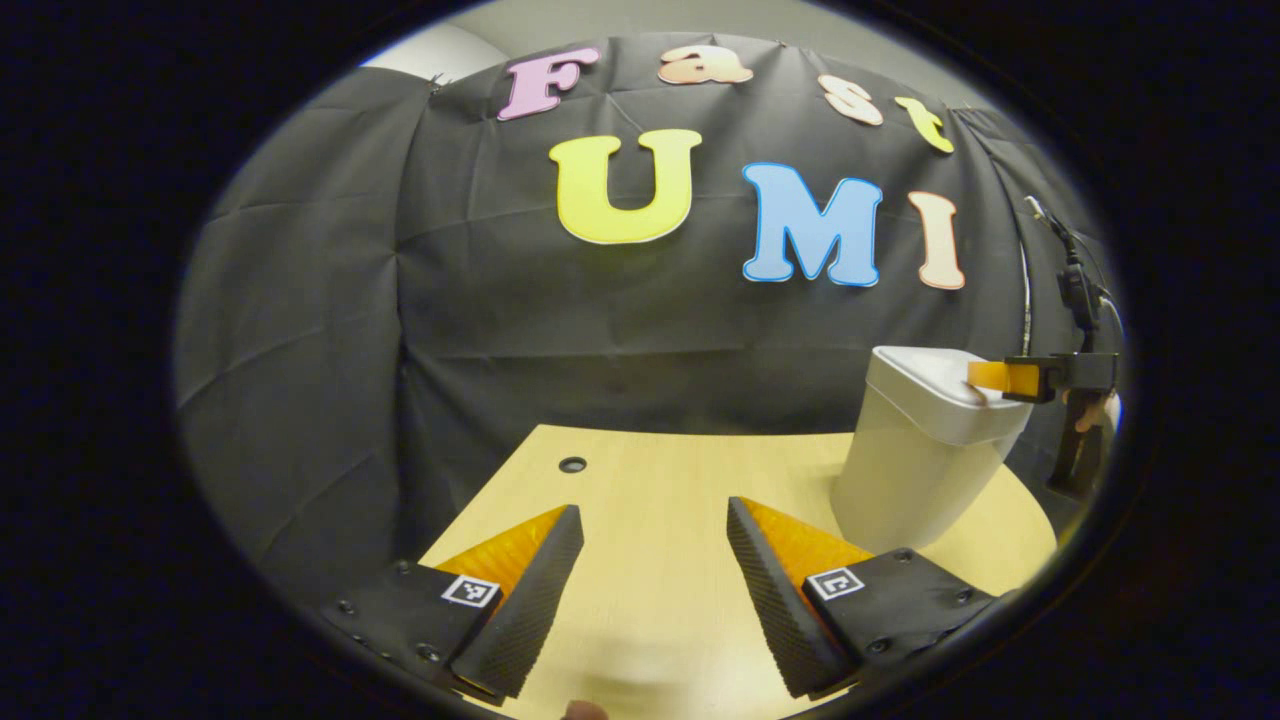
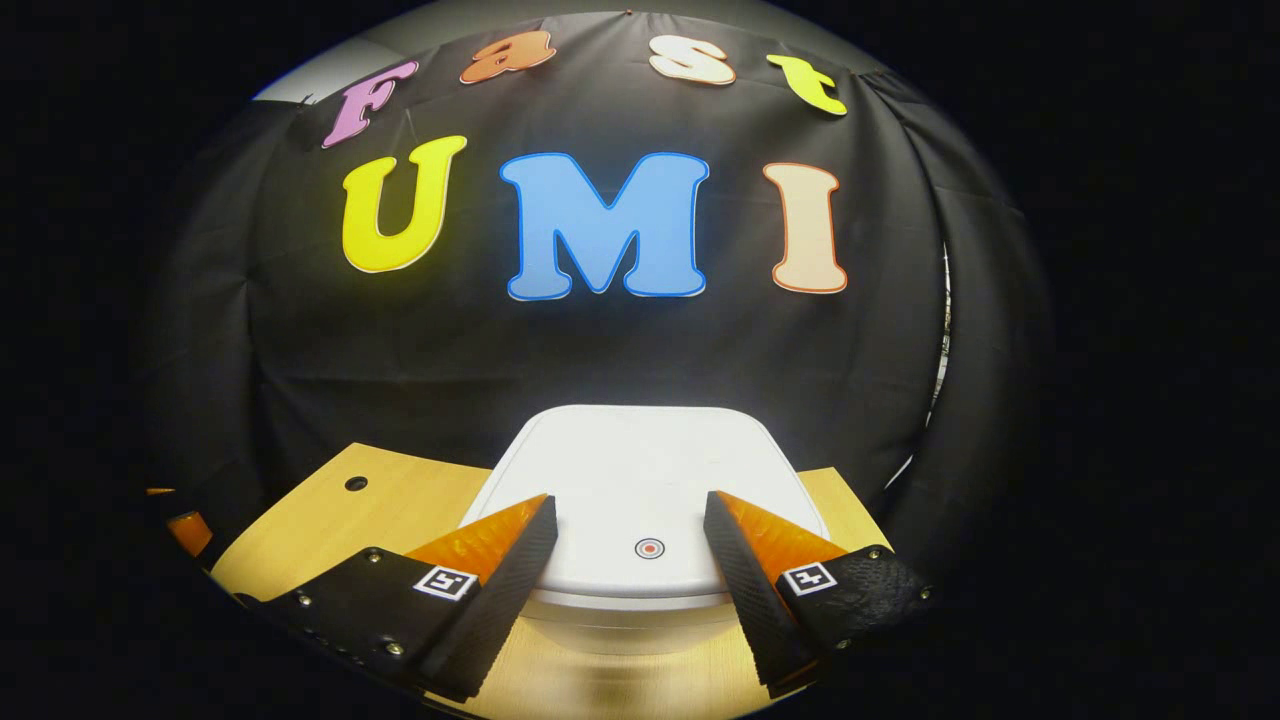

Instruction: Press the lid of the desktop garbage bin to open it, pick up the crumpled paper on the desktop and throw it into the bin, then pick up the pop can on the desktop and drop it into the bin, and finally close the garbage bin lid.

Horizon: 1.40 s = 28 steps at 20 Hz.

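The desktop garbage bin (image 2: pixel 640 470) is seen standing upright on the wooden tabletop (image 1: pixel 660 470) with its lid (image 2: pixel 650 500) shut, directly ahead of and just below the right tool (image 2: pixel 630 530), whose two fingers are spread apart and grasp nothing. In the right gripper view the small round press mark (image 2: pixel 649 548) on the lid is framed between the fingertips, close to the near edge, so the opening press is judged to call for a short downward move along the tool's own line. In the left gripper view the bin (image 1: pixel 920 450) is shown to the right of the left tool (image 1: pixel 655 540), which is held released and empty above bare tabletop, well apart from the bin; the right tool (image 1: pixel 1000 378) is seen there poised at the lid's far edge, though whether contact is made cannot be told. The right hand is thus judged much the nearer to the lid. A small dark hole (image 1: pixel 572 464) is visible in the tabletop toward the back. The first step, pressing the lid open, is judged not yet done, and the crumpled paper and pop can are yet to be handled
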Each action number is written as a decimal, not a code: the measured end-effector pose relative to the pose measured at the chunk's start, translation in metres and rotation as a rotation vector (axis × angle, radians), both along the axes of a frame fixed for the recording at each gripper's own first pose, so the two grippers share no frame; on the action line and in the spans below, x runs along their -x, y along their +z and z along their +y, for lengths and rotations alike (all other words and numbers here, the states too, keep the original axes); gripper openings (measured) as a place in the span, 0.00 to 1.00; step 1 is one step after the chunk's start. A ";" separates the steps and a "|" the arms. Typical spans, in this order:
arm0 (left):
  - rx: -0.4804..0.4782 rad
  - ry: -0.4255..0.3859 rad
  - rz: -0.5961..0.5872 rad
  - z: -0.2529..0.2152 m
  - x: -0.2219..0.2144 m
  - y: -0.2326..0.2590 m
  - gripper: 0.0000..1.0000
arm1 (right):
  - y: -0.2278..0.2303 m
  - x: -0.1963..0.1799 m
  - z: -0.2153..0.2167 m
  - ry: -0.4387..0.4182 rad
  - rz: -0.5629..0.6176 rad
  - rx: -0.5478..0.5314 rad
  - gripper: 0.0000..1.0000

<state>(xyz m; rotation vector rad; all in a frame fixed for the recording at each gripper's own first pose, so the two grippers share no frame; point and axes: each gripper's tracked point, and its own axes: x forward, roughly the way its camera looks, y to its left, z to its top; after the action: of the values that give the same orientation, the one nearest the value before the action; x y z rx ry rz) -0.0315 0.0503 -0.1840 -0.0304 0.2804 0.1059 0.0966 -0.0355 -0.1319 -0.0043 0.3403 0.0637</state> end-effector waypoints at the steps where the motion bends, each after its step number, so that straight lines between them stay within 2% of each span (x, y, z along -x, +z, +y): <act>1: 0.003 -0.002 0.001 -0.001 -0.001 -0.001 0.96 | -0.001 0.000 0.000 -0.001 -0.001 -0.001 0.95; 7: 0.005 -0.010 0.006 -0.003 -0.007 -0.003 0.96 | -0.003 0.002 0.000 -0.005 -0.023 0.002 0.96; 8: 0.006 -0.012 0.006 -0.004 -0.007 -0.005 0.87 | -0.003 0.003 0.001 -0.004 -0.025 0.004 0.96; 10: 0.007 -0.014 0.008 -0.006 -0.006 -0.006 0.87 | -0.003 0.005 0.001 0.000 -0.028 0.003 0.96; 11: 0.007 -0.015 0.009 -0.006 -0.005 -0.006 0.96 | -0.003 0.006 0.001 0.003 -0.032 0.003 0.96; 12: 0.007 -0.015 0.010 -0.007 -0.005 -0.007 0.96 | -0.003 0.008 0.001 0.004 -0.035 0.003 0.96; 13: 0.008 -0.015 0.011 -0.006 -0.005 -0.008 0.87 | -0.004 0.010 0.002 0.005 -0.035 0.004 0.96; 15: 0.011 -0.015 0.012 -0.006 -0.004 -0.008 0.87 | -0.004 0.014 0.003 0.007 -0.028 0.006 0.96; 16: 0.013 -0.015 0.013 -0.006 -0.004 -0.009 0.96 | -0.005 0.015 0.003 0.011 -0.025 0.007 0.96; 19: 0.012 -0.021 0.014 -0.009 -0.003 -0.010 0.96 | -0.005 0.019 0.004 0.025 -0.007 0.000 0.96; 21: 0.011 -0.028 0.014 -0.012 -0.003 -0.008 1.00 | -0.006 0.017 0.003 0.026 0.027 -0.007 0.96; 23: 0.006 -0.035 0.011 -0.015 -0.004 -0.007 0.87 | -0.007 0.016 0.003 0.027 0.076 -0.006 0.96; 24: 0.004 -0.038 0.010 -0.016 -0.003 -0.006 0.96 | -0.007 0.017 0.003 0.032 0.095 -0.002 0.96; 26: 0.002 -0.043 0.010 -0.017 -0.003 -0.006 0.96 | -0.006 0.014 0.003 0.041 0.116 -0.006 0.96; 27: 0.002 -0.045 0.011 -0.018 -0.002 -0.005 0.87 | -0.006 0.013 0.004 0.041 0.120 -0.010 0.96; 28: 0.002 -0.048 0.011 -0.019 -0.002 -0.005 0.96 | -0.006 0.011 0.004 0.041 0.124 -0.009 0.96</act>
<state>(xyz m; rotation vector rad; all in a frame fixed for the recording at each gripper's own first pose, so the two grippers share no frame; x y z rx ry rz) -0.0297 0.0314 -0.1891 -0.0254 0.2925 0.0584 0.0857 -0.0317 -0.1379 0.0012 0.4635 0.1067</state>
